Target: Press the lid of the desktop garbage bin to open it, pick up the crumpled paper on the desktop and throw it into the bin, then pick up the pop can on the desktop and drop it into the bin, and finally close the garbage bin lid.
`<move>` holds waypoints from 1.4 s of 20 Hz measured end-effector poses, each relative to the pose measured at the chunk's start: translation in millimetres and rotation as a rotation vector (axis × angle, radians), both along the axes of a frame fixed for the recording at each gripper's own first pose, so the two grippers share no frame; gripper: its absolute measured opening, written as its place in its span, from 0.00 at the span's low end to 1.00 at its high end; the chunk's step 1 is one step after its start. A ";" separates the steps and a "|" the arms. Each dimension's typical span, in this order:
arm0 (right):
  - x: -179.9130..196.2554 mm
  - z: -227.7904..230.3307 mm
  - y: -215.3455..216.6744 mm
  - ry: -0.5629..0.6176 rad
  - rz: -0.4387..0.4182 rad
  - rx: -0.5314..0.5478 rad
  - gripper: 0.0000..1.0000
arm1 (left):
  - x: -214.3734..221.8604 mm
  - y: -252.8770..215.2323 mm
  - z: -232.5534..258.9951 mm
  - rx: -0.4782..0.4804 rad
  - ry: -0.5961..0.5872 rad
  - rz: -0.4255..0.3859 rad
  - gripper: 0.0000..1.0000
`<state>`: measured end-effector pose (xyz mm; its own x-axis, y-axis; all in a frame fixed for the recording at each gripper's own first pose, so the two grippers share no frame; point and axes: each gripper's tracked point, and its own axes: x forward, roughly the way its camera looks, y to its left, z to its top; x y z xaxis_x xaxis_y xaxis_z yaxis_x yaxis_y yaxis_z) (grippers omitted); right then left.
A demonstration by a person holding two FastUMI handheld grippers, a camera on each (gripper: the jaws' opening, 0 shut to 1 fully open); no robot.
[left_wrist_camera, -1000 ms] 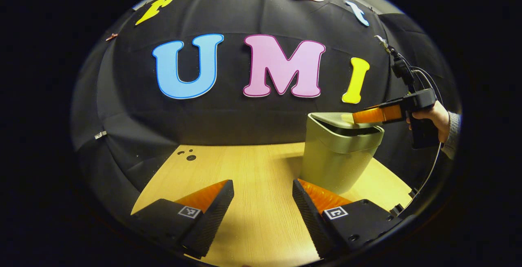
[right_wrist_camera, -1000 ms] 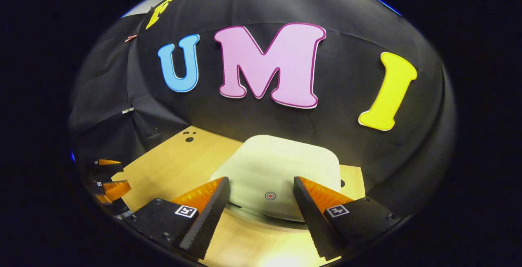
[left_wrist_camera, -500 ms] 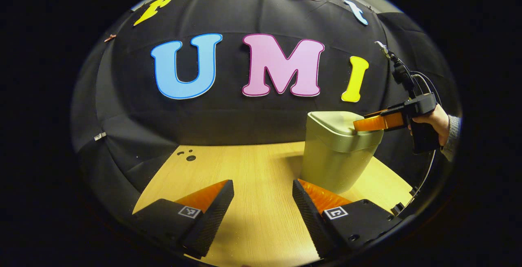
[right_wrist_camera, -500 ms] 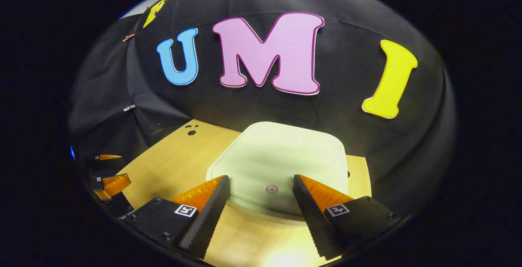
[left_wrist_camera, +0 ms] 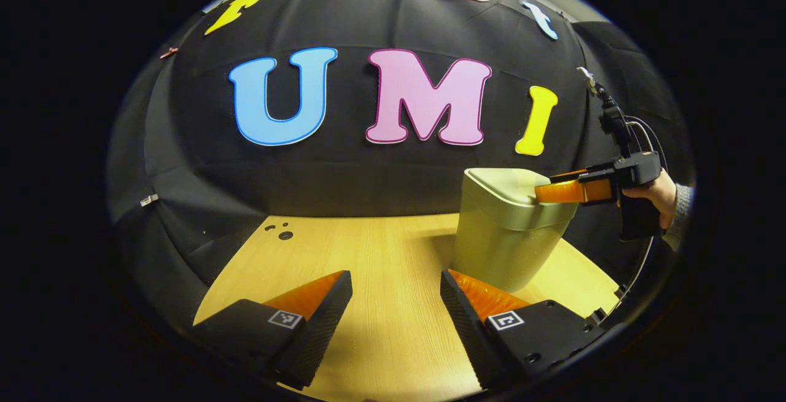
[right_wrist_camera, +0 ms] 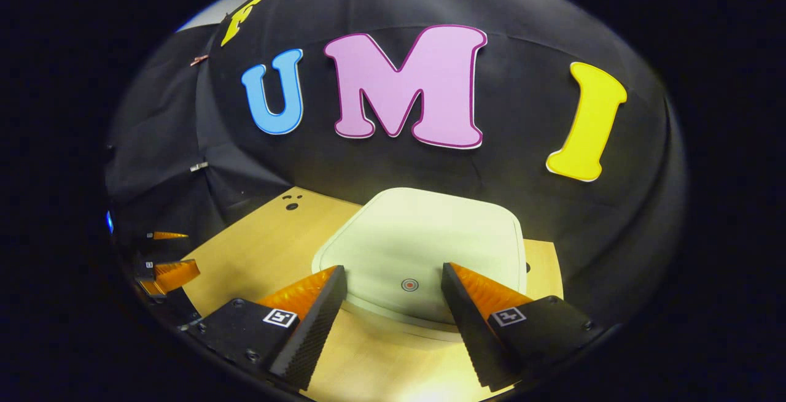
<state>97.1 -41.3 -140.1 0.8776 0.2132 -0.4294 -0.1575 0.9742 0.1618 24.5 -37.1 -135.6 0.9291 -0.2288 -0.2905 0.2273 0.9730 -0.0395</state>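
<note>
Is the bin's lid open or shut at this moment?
Shut. The pale green plastic bin's flat lid lies level within the rim in both views, no gap showing; the right tool hovers at its edge.

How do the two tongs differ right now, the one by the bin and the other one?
The right tongs sit at the bin's lid, fingers either side of its red dot; the left tongs hang over bare table, apart from the garbage bin. The right tongs are raised to the top of the bin; the left ones are low near the tabletop. Both are open and hold nothing.
</note>
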 end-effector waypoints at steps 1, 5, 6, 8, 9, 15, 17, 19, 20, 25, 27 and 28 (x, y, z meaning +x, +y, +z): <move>0.1 1.2 -1.3 -0.002 -0.008 0.009 0.98 | 0.0 -0.2 0.4 0.005 -0.002 -0.002 0.94; -2.3 5.2 -0.4 -0.010 -0.011 0.016 0.99 | 1.4 -0.2 -0.7 -0.001 0.002 -0.002 0.94; -3.2 8.4 0.2 -0.018 -0.012 0.018 0.98 | 1.5 -1.1 -1.3 -0.001 0.002 -0.002 0.94; -5.9 13.5 1.1 -0.032 -0.017 0.026 0.98 | 2.6 -1.2 0.1 0.002 0.001 -0.004 0.94; -7.9 15.4 2.2 -0.033 -0.017 0.035 0.99 | 2.7 -1.3 1.0 0.003 -0.001 -0.005 0.94; -33.1 38.1 8.0 -0.075 -0.022 0.065 0.98 | 4.6 -6.3 7.6 0.010 -0.016 -0.018 0.94; -42.0 46.6 10.3 -0.095 -0.025 0.075 0.98 | 5.8 -8.3 9.9 0.013 -0.020 -0.022 0.94; -52.3 52.2 13.4 -0.106 -0.031 0.091 0.98 | 7.2 -10.3 12.3 0.012 -0.023 -0.025 0.94; -57.1 54.1 14.6 -0.111 -0.034 0.092 0.98 | 8.0 -12.0 12.6 0.010 -0.025 -0.027 0.94; -80.1 49.4 28.3 -0.123 -0.025 0.101 0.99 | 4.5 -17.3 19.0 0.015 -0.043 -0.043 0.94; -88.3 45.9 32.6 -0.117 -0.030 0.117 0.99 | 4.9 -19.3 20.5 0.016 -0.047 -0.049 0.94; -91.5 44.5 34.5 -0.114 -0.033 0.124 0.99 | 4.9 -20.4 20.2 0.016 -0.047 -0.050 0.94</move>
